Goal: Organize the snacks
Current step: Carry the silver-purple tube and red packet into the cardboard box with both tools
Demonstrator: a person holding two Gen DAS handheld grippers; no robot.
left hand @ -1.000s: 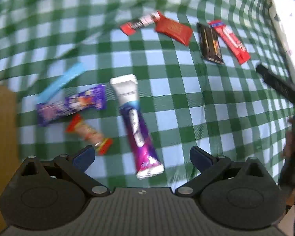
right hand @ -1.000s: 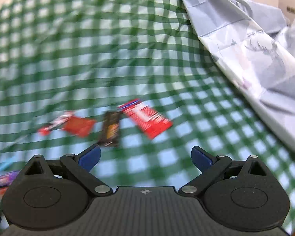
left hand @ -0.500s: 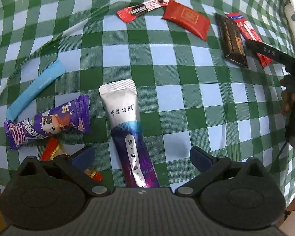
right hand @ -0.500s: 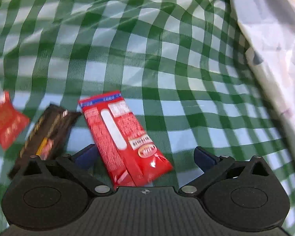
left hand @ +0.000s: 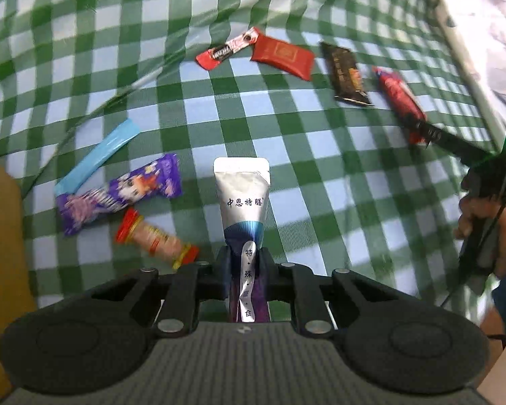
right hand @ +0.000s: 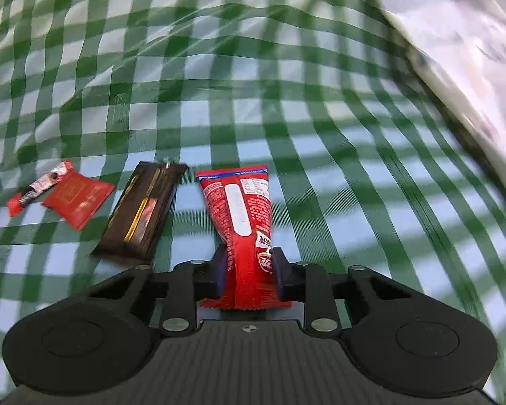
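Note:
A silver and purple pouch (left hand: 242,195) lies lengthwise on the green checked cloth (left hand: 320,175), pointing away from me. My left gripper (left hand: 245,260) pinches the pouch's near end, its jaws closing, both pads pressed on it. In the right wrist view a long red snack packet (right hand: 239,202) lies the same way. My right gripper (right hand: 248,263) squeezes its near end, jaws closing, and the wrapper bulges between the pads. The left wrist view shows that red packet (left hand: 399,98) at the far right, with a person's hand (left hand: 489,222) on the right tool.
Loose on the cloth are a blue stick (left hand: 96,157), a purple packet (left hand: 118,192), an orange sausage snack (left hand: 157,239), a small red-black wrapper (left hand: 226,52), a red flat packet (left hand: 281,55) and a dark bar (right hand: 143,212). A pale printed sheet (right hand: 472,50) covers the right edge. A tan surface (left hand: 0,236) borders the left.
Both grippers stood wide open before. The left one moved over the pouch and closed on its near end. The right one dropped to the red packet and closed on it.

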